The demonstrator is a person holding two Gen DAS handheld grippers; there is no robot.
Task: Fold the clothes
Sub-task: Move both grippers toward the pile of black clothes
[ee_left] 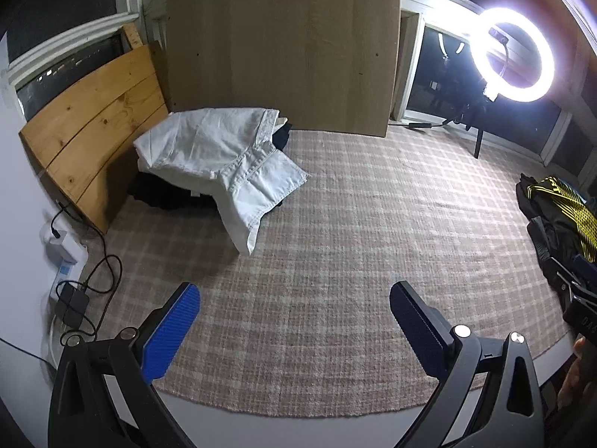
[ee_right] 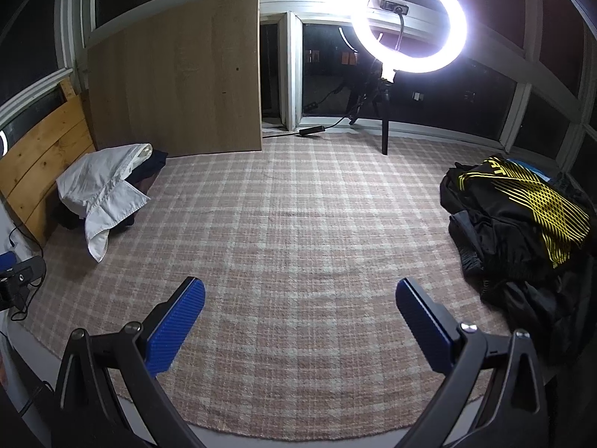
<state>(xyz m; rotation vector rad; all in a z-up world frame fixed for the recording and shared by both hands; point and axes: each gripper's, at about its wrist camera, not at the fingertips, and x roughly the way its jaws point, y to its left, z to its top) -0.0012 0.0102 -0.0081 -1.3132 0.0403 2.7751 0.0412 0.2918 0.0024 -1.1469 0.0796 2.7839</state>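
Note:
A folded white denim garment (ee_left: 220,156) lies on top of a stack of dark folded clothes at the far left of the checked rug (ee_left: 335,242); it also shows in the right wrist view (ee_right: 104,190). A heap of unfolded black clothes with a yellow-striped black jersey (ee_right: 522,216) lies at the right; it also shows in the left wrist view (ee_left: 563,216). My left gripper (ee_left: 294,295) is open and empty above the rug. My right gripper (ee_right: 300,291) is open and empty above the rug.
A lit ring light (ee_right: 408,20) on a tripod stands at the back. A large board (ee_left: 280,48) and a pine plank panel (ee_left: 93,127) lean against the windows. A power strip, adapter and cables (ee_left: 71,291) lie at the left rug edge.

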